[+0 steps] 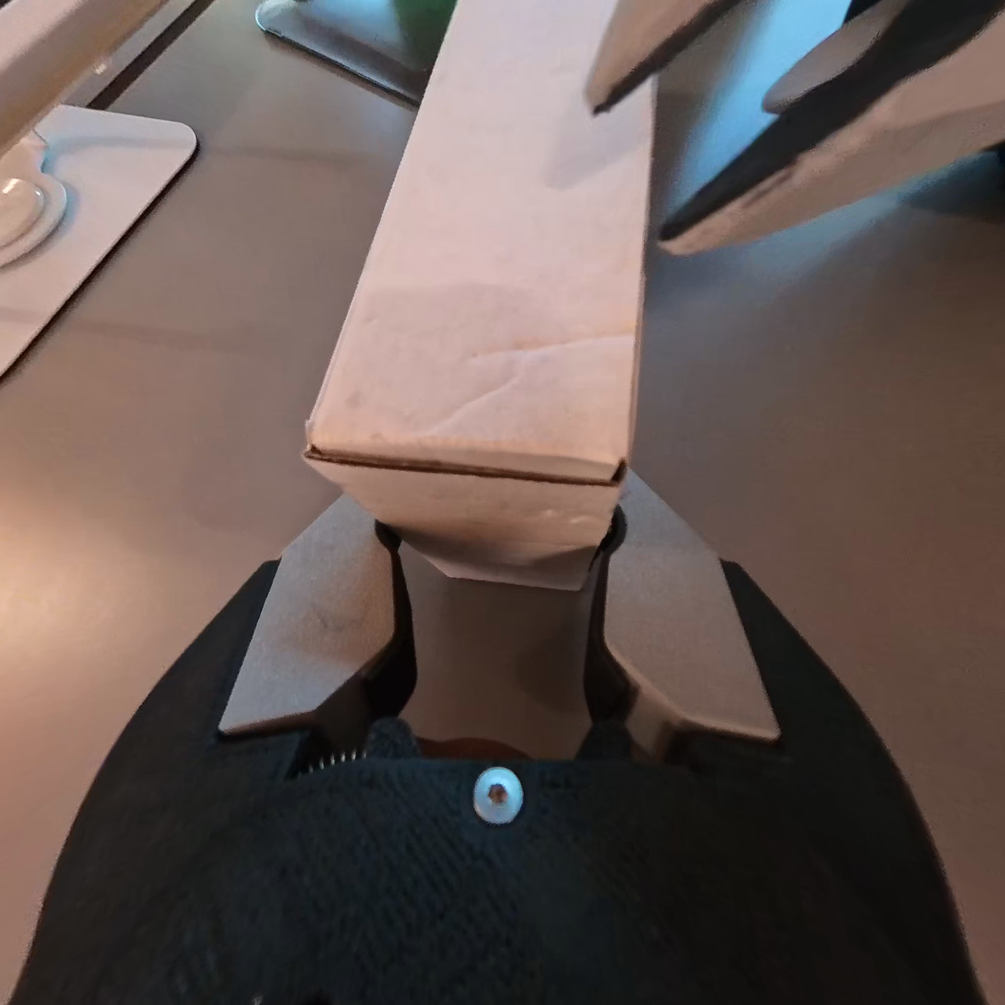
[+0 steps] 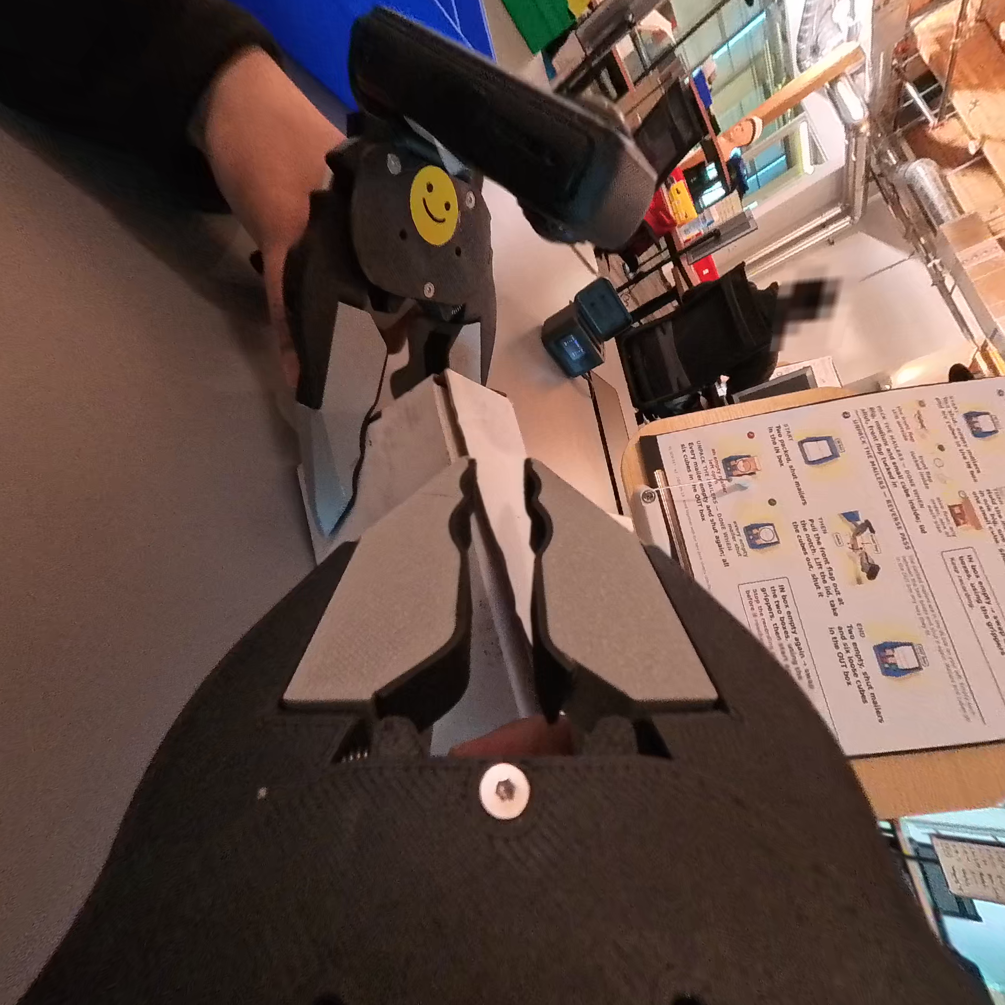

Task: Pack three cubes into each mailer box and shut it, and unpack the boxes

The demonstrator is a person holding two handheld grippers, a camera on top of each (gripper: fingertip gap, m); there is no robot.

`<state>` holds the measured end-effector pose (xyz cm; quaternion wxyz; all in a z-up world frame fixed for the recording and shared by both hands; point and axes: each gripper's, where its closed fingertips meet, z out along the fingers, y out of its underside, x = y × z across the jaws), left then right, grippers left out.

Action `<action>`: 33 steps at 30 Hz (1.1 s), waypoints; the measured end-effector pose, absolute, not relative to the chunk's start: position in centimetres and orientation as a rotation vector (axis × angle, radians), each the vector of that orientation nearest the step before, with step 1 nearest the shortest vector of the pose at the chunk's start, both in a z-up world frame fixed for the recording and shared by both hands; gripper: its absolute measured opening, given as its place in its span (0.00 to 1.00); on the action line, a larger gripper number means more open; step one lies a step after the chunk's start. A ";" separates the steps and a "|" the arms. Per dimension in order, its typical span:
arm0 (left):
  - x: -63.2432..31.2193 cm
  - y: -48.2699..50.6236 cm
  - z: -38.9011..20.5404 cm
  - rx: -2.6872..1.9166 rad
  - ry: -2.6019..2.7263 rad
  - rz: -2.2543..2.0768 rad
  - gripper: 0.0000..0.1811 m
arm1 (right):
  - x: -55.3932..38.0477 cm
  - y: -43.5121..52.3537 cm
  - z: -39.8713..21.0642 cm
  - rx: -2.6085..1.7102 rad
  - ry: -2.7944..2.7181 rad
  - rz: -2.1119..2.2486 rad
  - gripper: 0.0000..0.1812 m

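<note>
A pale cardboard mailer box (image 1: 506, 272) is held lifted over the dark table (image 1: 163, 435), lid down. My left gripper (image 1: 500, 525) is shut on its near end, one finger on each side. My right gripper (image 1: 685, 103) shows blurred at the box's far right edge. In the right wrist view my right gripper (image 2: 500, 467) is almost closed, with a thin white edge of the box (image 2: 484, 424) between its fingers. A hand holds the left gripper (image 2: 370, 478), which has a yellow smiley sticker, at the box's other end. No cubes are in view.
A white monitor stand base (image 1: 81, 190) sits at the left and a grey one (image 1: 353, 43) at the back. An illustrated instruction sheet (image 2: 816, 544) lies on a wooden board to the right. A blue bin wall (image 2: 380, 32) stands behind. The left gripper's tips are roughly 10 cm from the right gripper's.
</note>
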<state>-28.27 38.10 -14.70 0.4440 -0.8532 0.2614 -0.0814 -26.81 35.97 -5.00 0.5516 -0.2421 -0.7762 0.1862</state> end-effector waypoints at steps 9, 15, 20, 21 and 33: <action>-27.7 37.9 -14.8 -2.110 0.683 -0.203 0.42 | -27.6 37.7 -2.7 -0.537 -1.642 0.235 0.03; -25.9 38.3 -14.8 -2.120 0.679 -0.206 0.42 | -26.6 36.9 -1.2 -0.478 -1.587 0.327 0.00; -28.7 38.7 -14.7 -2.126 0.594 -0.144 0.42 | -25.6 34.2 -2.7 -0.511 -1.785 0.552 0.04; -28.9 38.6 -14.6 -2.124 0.603 -0.130 0.42 | -25.9 34.5 -3.3 -0.546 -1.813 0.529 0.07; -27.9 38.4 -14.7 -2.123 0.622 -0.188 0.42 | -27.5 36.9 -4.5 -0.640 -1.782 0.353 0.21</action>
